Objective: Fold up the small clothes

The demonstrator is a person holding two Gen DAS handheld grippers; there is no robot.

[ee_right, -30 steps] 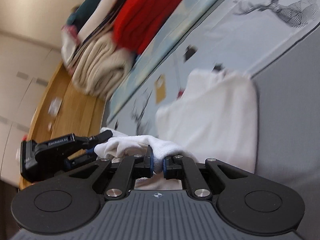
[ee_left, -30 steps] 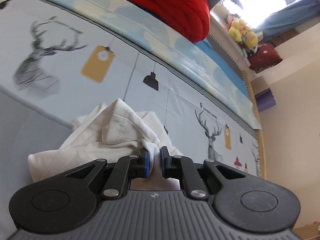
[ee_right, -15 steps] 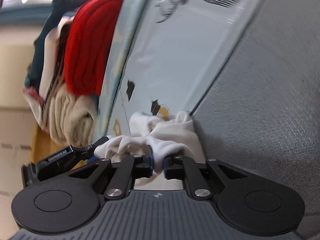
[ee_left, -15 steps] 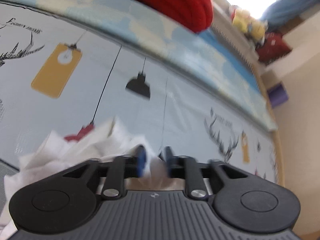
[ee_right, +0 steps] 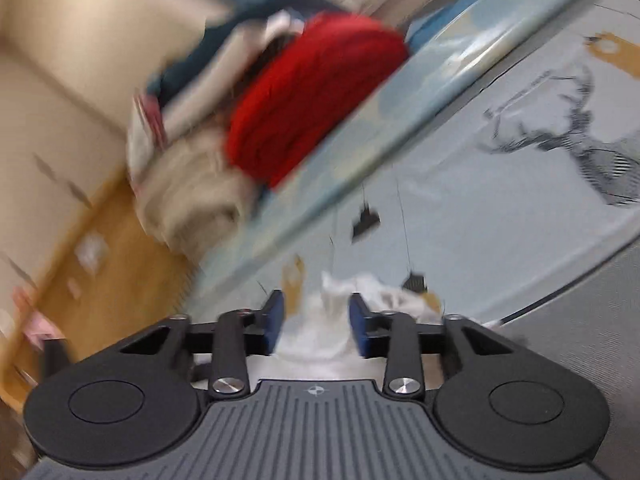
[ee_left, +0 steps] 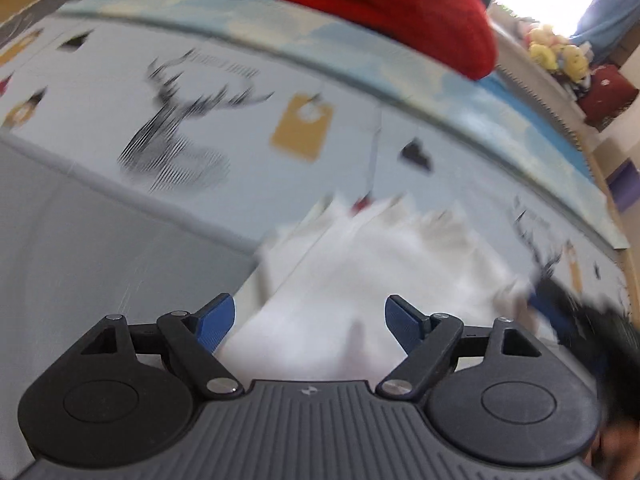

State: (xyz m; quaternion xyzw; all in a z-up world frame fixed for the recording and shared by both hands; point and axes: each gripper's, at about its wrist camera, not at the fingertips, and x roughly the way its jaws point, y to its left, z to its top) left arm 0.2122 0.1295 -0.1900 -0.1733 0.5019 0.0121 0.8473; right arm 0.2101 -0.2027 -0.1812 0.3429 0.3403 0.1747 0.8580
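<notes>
Release of fold: jaws of left gripper (ee_left: 310,322) and right gripper (ee_right: 316,326) opening, white garment (ee_left: 372,272) between them unclamped; garment best left flat on bed (ee_left: 80,260).

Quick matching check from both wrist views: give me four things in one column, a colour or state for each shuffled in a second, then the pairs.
1. left gripper
2. white garment
3. knitted bundle
4. printed tag

A. red, at the far edge
B. mustard yellow
C. jaws opening wide
D. lying on the deer-print sheet

Pairs: 1-C, 2-D, 3-A, 4-B
</notes>
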